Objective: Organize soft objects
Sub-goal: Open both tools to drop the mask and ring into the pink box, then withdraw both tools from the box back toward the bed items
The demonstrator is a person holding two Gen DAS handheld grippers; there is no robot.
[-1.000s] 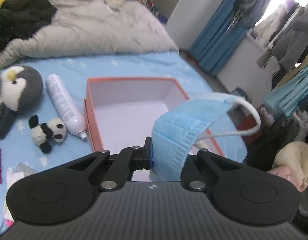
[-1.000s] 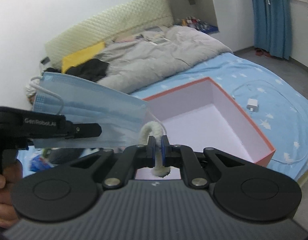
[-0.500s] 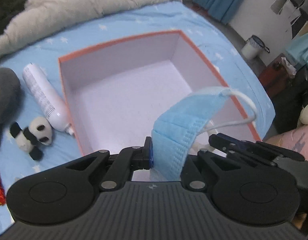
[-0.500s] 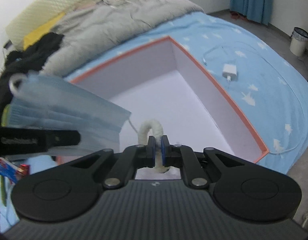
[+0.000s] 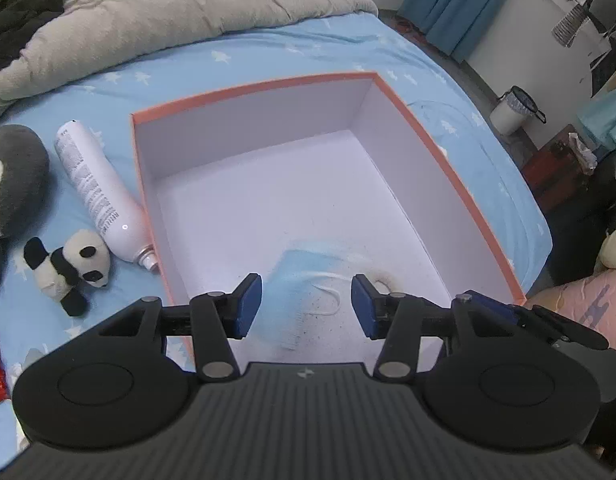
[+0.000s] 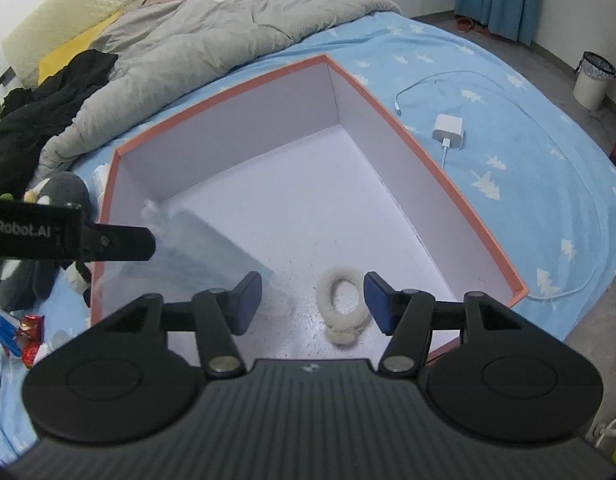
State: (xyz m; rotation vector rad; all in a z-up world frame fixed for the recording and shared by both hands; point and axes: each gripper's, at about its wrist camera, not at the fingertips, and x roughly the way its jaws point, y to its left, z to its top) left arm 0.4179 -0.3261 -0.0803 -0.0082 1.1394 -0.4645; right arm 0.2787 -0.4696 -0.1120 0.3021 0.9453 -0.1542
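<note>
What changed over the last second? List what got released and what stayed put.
Both grippers opened. The left gripper let go of the blue face mask, and the right gripper released the white fuzzy ring; both are now inside the orange box. The panda plush and white bottle kept their places beside the box.

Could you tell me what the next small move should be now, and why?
Probably lift the open left gripper clear and turn toward the small panda plush. The mask and scrunchie already lie in the box; the panda sits outside.
</note>
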